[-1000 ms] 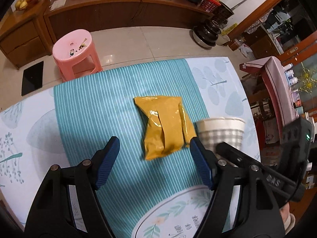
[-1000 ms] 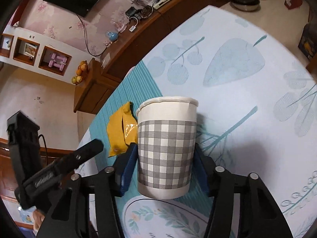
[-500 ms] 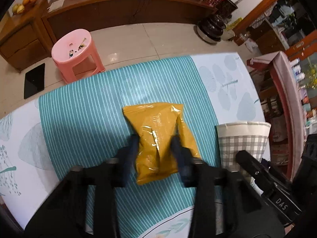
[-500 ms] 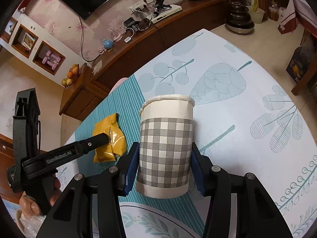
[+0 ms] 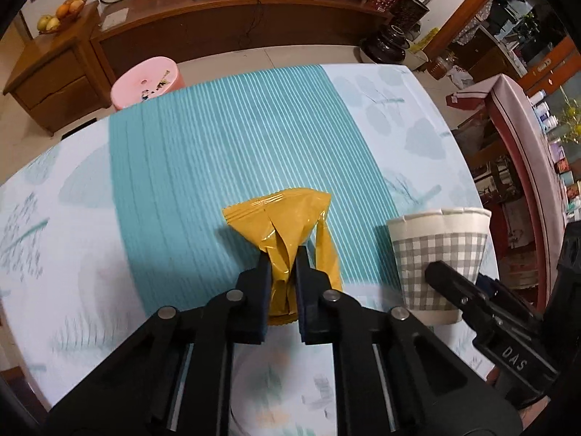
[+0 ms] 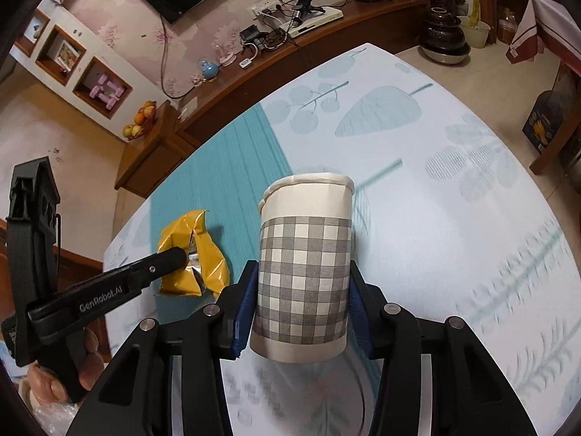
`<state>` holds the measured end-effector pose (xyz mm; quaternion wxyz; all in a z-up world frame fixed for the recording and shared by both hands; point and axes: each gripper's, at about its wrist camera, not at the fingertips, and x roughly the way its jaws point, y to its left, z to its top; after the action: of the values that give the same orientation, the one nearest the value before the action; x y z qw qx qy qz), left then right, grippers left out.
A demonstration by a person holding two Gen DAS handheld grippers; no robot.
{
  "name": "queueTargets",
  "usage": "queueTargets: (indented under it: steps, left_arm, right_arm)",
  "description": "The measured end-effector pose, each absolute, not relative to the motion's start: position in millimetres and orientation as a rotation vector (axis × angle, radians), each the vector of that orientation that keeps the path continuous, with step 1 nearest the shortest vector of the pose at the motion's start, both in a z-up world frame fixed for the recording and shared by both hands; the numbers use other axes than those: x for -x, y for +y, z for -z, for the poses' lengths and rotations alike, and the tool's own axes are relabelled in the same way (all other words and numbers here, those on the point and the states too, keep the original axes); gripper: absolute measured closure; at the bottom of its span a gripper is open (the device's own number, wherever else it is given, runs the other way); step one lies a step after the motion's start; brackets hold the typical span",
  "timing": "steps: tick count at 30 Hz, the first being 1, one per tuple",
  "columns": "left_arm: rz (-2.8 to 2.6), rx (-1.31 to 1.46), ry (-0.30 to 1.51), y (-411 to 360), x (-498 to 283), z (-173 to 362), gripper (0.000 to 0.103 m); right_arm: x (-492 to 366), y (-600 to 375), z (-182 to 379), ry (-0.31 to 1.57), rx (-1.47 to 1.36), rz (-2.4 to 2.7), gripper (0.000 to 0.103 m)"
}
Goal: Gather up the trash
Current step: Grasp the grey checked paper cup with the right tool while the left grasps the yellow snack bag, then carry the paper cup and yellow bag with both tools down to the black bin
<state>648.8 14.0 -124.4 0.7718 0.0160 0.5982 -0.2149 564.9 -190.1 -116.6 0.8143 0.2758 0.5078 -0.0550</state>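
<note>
**Trash collection, both items in grip, nothing binned yet**

Item 1: yellow snack wrapper (image 5: 287,232). It is pinched at its middle fold in my left hand-held gripper (image 5: 283,265), whose jaws are drawn in narrow with the crumpled foil bunched between them. It sits over the teal striped runner (image 5: 218,138) of the worktop (image 5: 417,123); I cannot tell whether its near end touches the cloth or is lifted clear.

Item 2: grey checked paper cup (image 6: 303,272). It stands upright and is clamped at mid-height by my right hand-held gripper (image 6: 301,305), one blue pad on each side of the wall. Whether its base rests on the worktop I cannot tell. It is just beside the wrapper, to its right.

Status: I judge both pickups made and the grasps firm. Left to do: carry both to a bin or bag. No receptacle shows in either view, though the wrapper could go into the cup.

Other loose trash on the worktop: none visible.
</note>
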Motion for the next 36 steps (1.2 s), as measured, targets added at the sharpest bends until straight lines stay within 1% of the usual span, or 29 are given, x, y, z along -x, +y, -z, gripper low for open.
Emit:
queueTargets:
  steps: [5, 10, 18, 25, 28, 32, 36]
  left_arm:
    - [0.451, -0.023, 1.261, 30.2, -583.1, 85.8, 0.095]
    - [0.41, -0.009, 1.201, 46.2, -495.3, 39.4, 0.095]
    - [0.337, 0.055, 1.104, 64.4, -325.4, -19.0, 0.095]
    - [0.284, 0.086, 1.084, 65.0, -178.3, -35.8, 0.095]
    - [0.268, 0.084, 1.09, 64.8, -126.5, -36.8, 0.095]
    - [0.254, 0.076, 1.101, 66.9, -71.5, -33.8, 0.095]
    - [0.251, 0.081, 1.113, 70.3, -33.0, -28.8, 0.095]
  right_arm:
    - [-501.9, -180.8, 79.6, 1.054, -0.579, 0.056, 0.058]
    - [-424.7, -171.9, 37.3, 1.021, -0.55, -0.031, 0.058]
    - [-281.2, -166.9, -12.4, 0.98, -0.464, -0.165, 0.058]
    - [-153.1, -163.7, -35.3, 0.988, -0.384, -0.251, 0.058]
    - [-106.3, -162.8, -41.6, 0.991, -0.35, -0.276, 0.058]
    - [-57.4, -162.8, -44.5, 0.993, -0.341, -0.288, 0.058]
    - [-11.2, -156.7, -43.7, 0.987, -0.333, -0.28, 0.058]
